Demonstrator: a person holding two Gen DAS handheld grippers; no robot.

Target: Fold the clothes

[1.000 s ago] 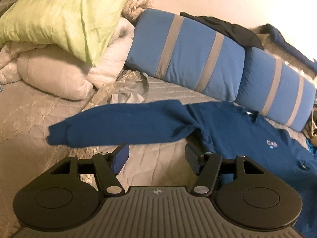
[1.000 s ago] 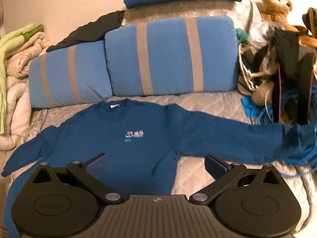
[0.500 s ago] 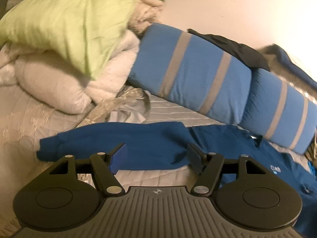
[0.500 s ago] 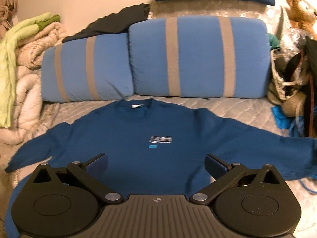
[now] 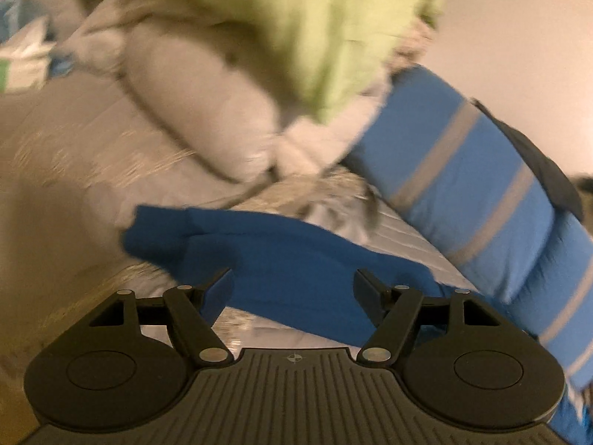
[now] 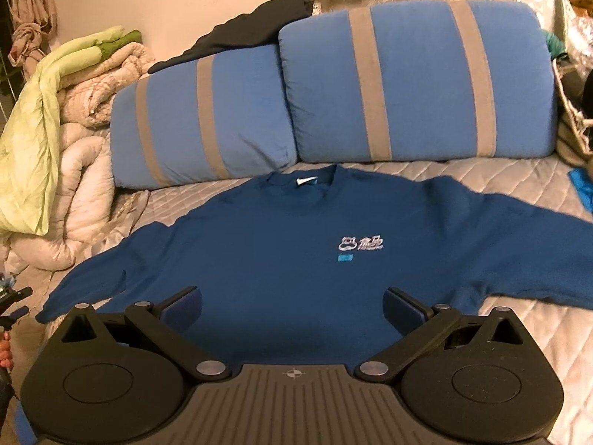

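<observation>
Ahead of the left gripper (image 5: 292, 289), whose jaws stand wide and hold nothing, one sleeve (image 5: 274, 256) of the blue sweatshirt (image 6: 296, 270) lies flat across the quilted bed cover (image 6: 519, 333), its ribbed cuff out past the left jaw and its cloth running on between the two jaws. Beyond it the view is blurred: puffy cream bedding (image 5: 207, 100) under a crumpled lime-green sheet (image 5: 307, 29), then striped blue bolster cushions (image 5: 463, 181) off past the right jaw. Between the wide, empty jaws of the right gripper (image 6: 292, 306) spreads the sweatshirt's smooth knit body, chest logo (image 6: 361, 243) and round collar straight ahead, sleeves reaching out past both jaws. A dark garment (image 6: 252, 33) drapes the left cushion.
</observation>
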